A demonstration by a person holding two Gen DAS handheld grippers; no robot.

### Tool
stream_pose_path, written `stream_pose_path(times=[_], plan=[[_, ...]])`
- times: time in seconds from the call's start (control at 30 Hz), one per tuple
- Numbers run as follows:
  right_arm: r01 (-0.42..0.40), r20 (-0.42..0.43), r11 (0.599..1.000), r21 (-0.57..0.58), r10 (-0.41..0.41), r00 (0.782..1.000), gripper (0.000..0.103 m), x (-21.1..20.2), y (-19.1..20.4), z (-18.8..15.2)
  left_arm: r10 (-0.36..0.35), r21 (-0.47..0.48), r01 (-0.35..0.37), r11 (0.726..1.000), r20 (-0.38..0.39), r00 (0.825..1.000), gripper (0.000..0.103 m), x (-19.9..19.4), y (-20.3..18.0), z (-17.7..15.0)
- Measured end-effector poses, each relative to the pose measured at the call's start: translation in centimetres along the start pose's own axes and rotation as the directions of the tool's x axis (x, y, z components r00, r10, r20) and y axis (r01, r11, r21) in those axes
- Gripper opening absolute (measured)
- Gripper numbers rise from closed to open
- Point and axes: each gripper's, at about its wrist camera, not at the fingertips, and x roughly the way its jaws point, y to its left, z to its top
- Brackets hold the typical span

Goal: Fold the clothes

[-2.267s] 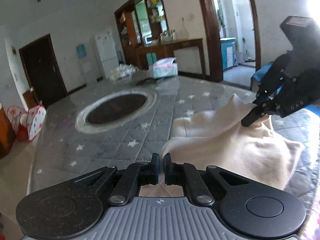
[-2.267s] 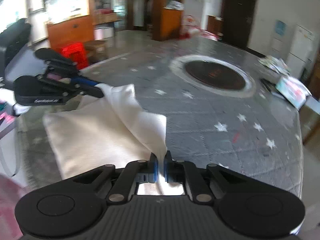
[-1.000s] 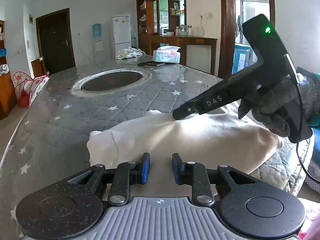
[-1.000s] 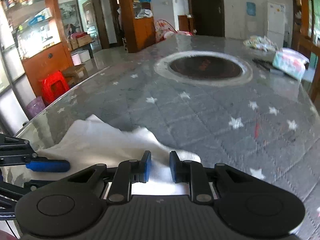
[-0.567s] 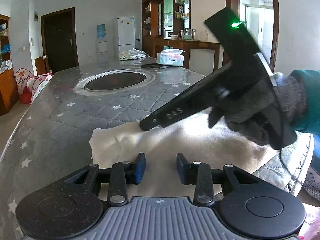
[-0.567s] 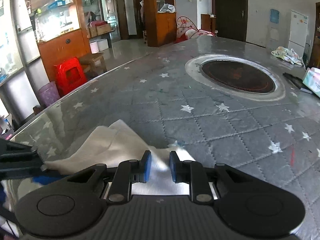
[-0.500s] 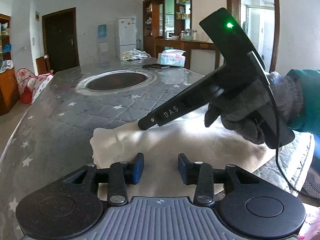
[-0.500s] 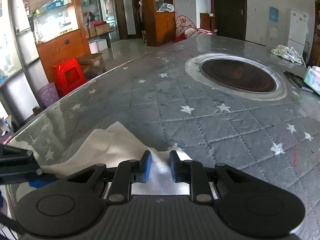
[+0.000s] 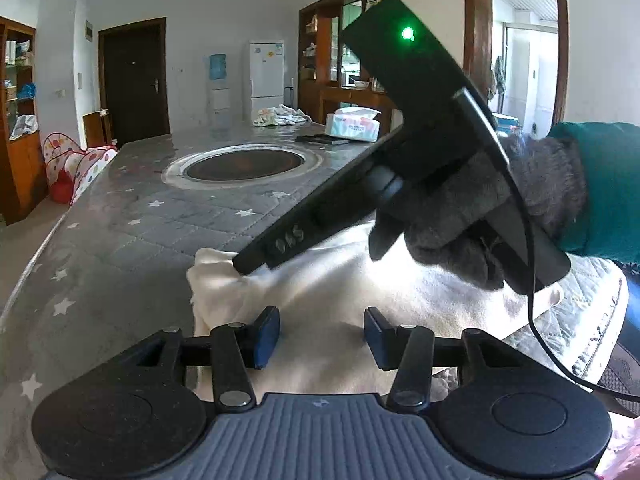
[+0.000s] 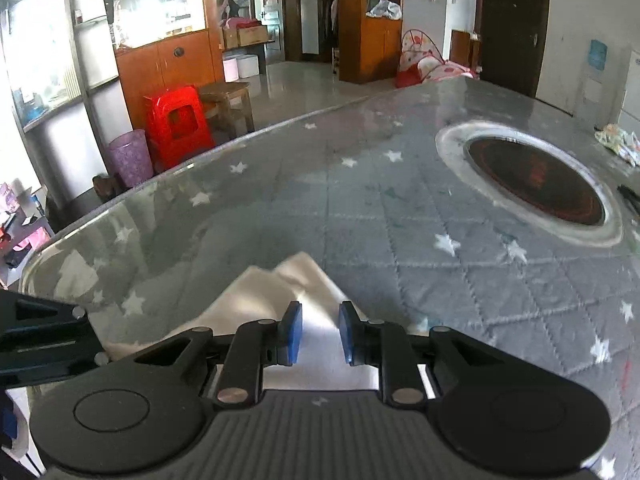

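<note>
We see a cream-white soft cloth garment [image 9: 360, 292] lying bunched in a partly folded strip near the close edge of a grey quilted table cover with white stars [image 9: 168, 224]. In the left wrist view, our left gripper [image 9: 322, 336] sits low over the garment with its blue-padded jaws standing apart; they have just been opening, and the cloth lies under and between them without being pinched. Our right gripper [image 10: 319, 334] has a narrow gap between its blue pads, with a ridge of the cloth running into that gap. We cannot tell whether the pads actually press on the fabric.

From the left view, the long black body of the right gripper reaches across the garment, held in a hand in a fuzzy grey glove [image 9: 472, 216], and its tip rests at the cloth's far left corner.

What could go wrong, in our judgement: the released fold may spring open, since the fabric looks thick and rumpled. If the right gripper drags sideways, it could pull the layers out of line. The black cable [image 9: 532, 320] hanging from the gloved hand could also snag the cloth's edge.
</note>
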Motion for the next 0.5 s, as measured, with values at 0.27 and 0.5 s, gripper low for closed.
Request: stream_pose_path(times=[0.27,0.5], plan=[[-0.091,-0.019,0.993,-0.080,0.090,0.996,0.019,-0.1,2.6,1.9,0.095,-0.050,-0.093,0.994,0.053,0.994,0.054,-2.6,0.8,-0.4],[-0.062,-0.060,0.994,-0.093,0.056,0.997,0.006,1.7,3.8,1.8,0.123,-0.104,-0.119,0.987,0.030,0.992,0.057,-2.8,2.1,-1.1]])
